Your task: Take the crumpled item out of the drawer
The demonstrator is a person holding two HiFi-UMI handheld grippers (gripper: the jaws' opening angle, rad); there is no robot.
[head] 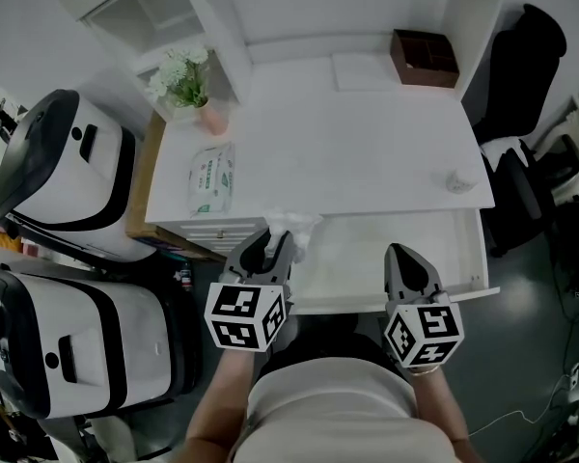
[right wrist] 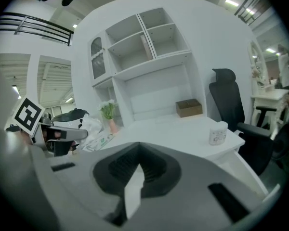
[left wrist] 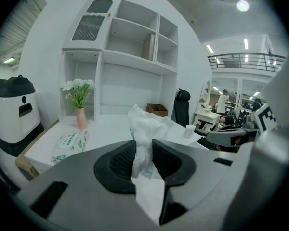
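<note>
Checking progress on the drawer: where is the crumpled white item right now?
Head view, left side: the crumpled white item is pinched in the left claw, at the left end of the open drawer, near the wipes pack.

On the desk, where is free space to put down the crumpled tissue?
The widest bare patch is the middle of the desk top, between the wipes pack at left, the brown box at the back and the small jar at right. The left edge is crowded: flower vase, then wipes.
</note>
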